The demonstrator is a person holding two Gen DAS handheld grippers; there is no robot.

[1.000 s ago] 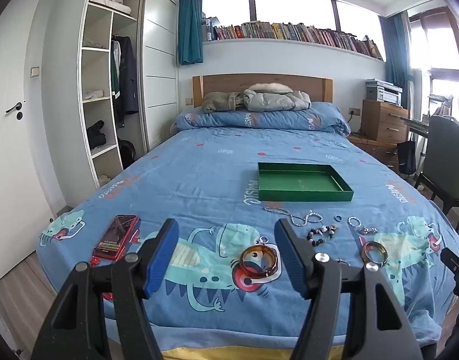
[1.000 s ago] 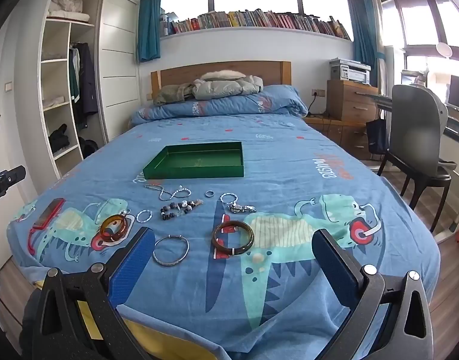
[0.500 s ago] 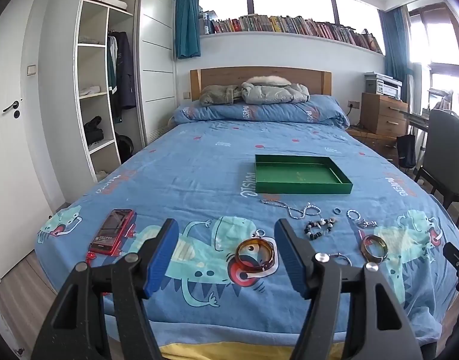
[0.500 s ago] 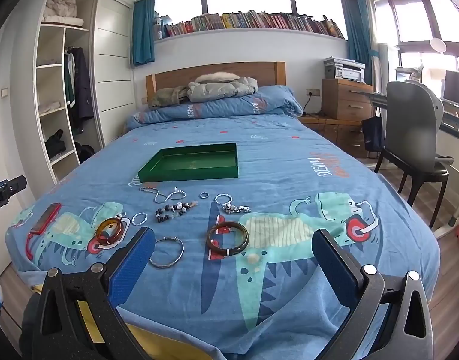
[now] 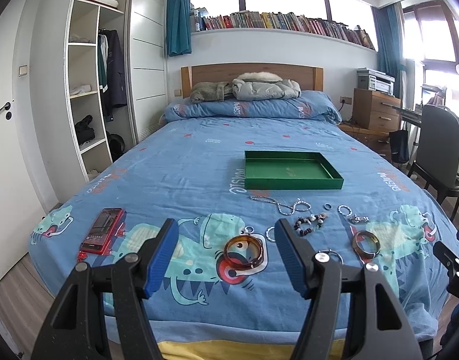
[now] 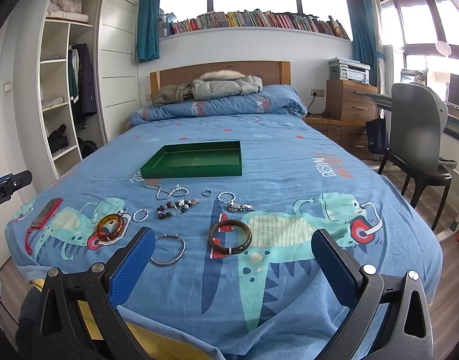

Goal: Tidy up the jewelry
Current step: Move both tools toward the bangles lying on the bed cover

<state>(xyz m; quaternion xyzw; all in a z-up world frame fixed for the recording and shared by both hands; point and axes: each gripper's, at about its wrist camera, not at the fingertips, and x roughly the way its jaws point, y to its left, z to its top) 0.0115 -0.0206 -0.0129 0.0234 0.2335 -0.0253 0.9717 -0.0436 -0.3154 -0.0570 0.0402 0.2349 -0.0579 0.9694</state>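
Note:
Jewelry lies near the foot of the blue bed. An amber bangle (image 5: 243, 250) (image 6: 110, 226), a dark brown bangle (image 6: 230, 236) (image 5: 366, 242), a thin silver bangle (image 6: 168, 249), a beaded bracelet (image 6: 176, 205) (image 5: 310, 223), a silver chain (image 6: 166, 190) (image 5: 282, 205) and small rings (image 6: 207, 192) lie on the cover. An empty green tray (image 5: 291, 174) (image 6: 194, 163) sits farther up the bed. My left gripper (image 5: 226, 258) is open and empty, above the amber bangle's near side. My right gripper (image 6: 234, 268) is open wide and empty, in front of the dark bangle.
A red phone (image 5: 101, 234) (image 6: 46, 212) lies at the bed's left side. A wardrobe (image 5: 94, 90) stands on the left. A chair (image 6: 418, 138) and a desk stand on the right. Folded coats (image 5: 247, 88) rest by the headboard.
Both grippers have drifted slightly; the views shifted a little. The jaws stay open and the jewelry has not moved.

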